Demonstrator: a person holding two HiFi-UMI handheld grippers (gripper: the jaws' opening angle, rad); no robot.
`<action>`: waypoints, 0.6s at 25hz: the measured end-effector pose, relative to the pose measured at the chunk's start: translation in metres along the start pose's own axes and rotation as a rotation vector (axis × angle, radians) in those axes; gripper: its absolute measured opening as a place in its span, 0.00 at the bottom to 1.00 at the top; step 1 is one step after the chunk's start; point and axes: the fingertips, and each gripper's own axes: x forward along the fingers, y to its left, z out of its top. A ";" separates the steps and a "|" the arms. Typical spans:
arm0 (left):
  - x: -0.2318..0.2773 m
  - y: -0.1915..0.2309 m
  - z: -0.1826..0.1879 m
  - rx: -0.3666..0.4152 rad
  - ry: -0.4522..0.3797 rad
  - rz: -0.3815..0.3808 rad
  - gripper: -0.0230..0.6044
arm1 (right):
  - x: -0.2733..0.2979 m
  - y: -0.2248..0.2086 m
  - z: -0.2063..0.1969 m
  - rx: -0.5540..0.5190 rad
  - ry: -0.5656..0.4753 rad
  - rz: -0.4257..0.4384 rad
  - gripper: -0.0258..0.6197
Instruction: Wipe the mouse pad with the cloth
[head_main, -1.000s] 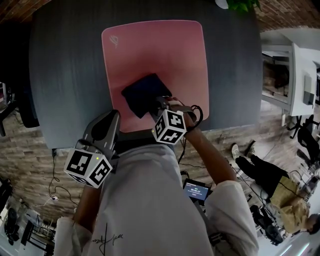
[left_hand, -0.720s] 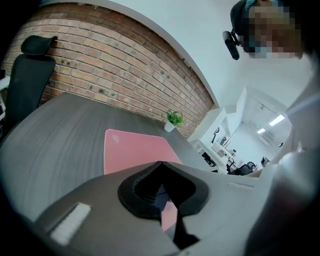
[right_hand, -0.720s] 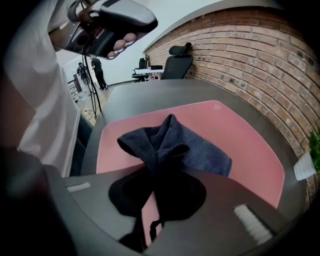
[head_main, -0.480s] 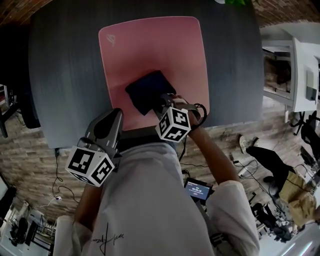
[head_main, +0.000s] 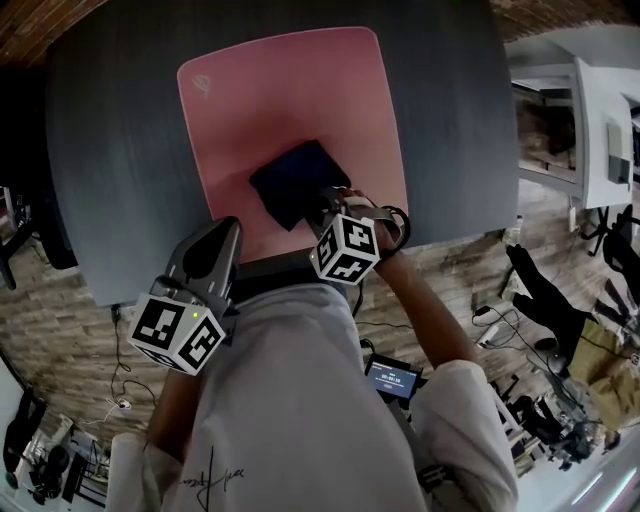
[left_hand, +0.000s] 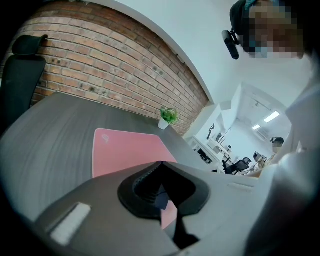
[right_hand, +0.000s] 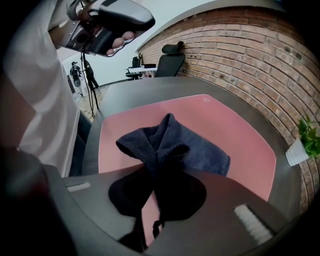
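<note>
Brick wall backs a dark grey desk, with a black chair at one end and a small potted plant at the far edge. A pink pad lies across the middle of the desk, its near edge close to the desk's near edge.

A dark blue cloth sits on the near half of the pad, about midway between the pad's left and right edges. Most of the cloth lies flat on the pink surface. Its near end is bunched and pulled up into the right gripper, whose jaws are clamped on that fold.

The left gripper is at the desk's near edge, by the pad's near left corner, well apart from the cloth. Its jaws meet at the tips with nothing between them. Both grippers are close to the person's white shirt.
</note>
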 end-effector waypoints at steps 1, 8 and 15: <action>0.002 -0.002 0.000 0.002 0.002 -0.002 0.06 | -0.001 -0.001 -0.003 0.004 0.000 -0.001 0.10; 0.008 -0.009 0.005 0.014 0.019 -0.013 0.06 | -0.007 -0.003 -0.012 0.023 0.008 -0.006 0.10; 0.016 -0.015 0.006 0.027 0.024 -0.033 0.06 | -0.014 -0.010 -0.023 0.061 0.009 -0.020 0.10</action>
